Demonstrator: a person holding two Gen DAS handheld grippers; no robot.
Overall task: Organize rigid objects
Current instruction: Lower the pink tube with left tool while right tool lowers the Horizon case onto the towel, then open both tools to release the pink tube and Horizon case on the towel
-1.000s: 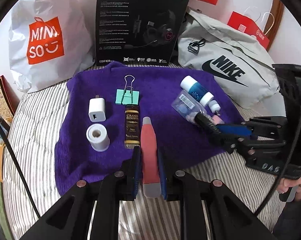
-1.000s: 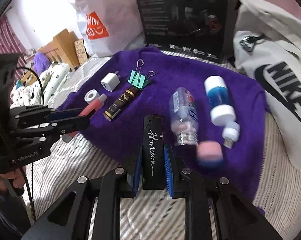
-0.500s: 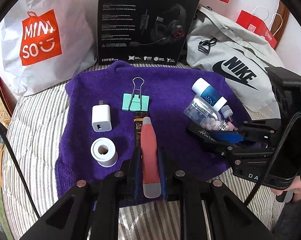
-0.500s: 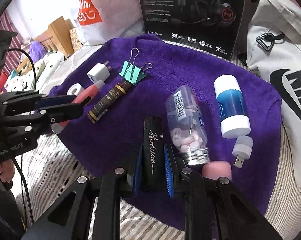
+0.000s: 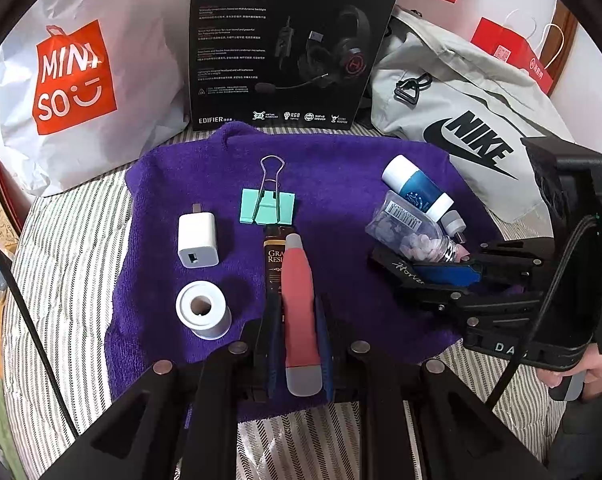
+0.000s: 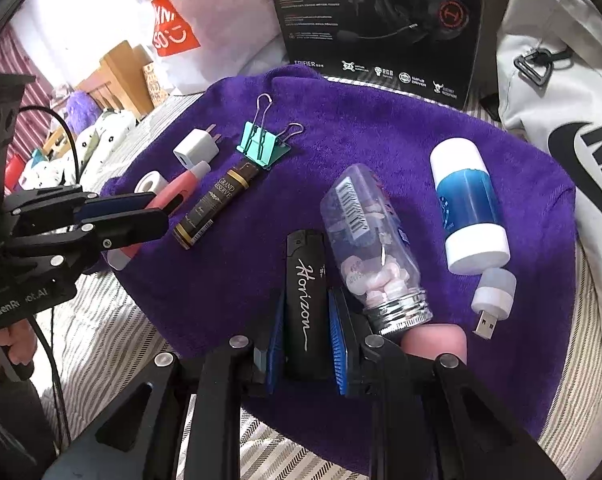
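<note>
Bedroom in a home. Work surface was a bed with a striped sheet (image 5: 73, 240), a purple towel (image 5: 341, 168) spread over it. Against the wall behind leaned a white Miniso shopping bag (image 5: 81, 92), a headset box (image 5: 285, 44), a grey Nike bag (image 5: 461, 112) and a red paper bag (image 5: 513, 56). Wooden furniture (image 6: 121, 68) and a spotted quilt (image 6: 97, 136) lay off to one side.

Striped bedding (image 5: 81, 248) under a purple towel (image 5: 341, 160). Behind the towel: white shopping bag (image 5: 81, 80), black headset box (image 5: 289, 40), grey sports bag (image 5: 461, 92), red paper bags (image 5: 513, 56) against a white wall (image 5: 589, 80). Left of the towel in the right wrist view: wooden furniture (image 6: 121, 68), bright daylight.
</note>
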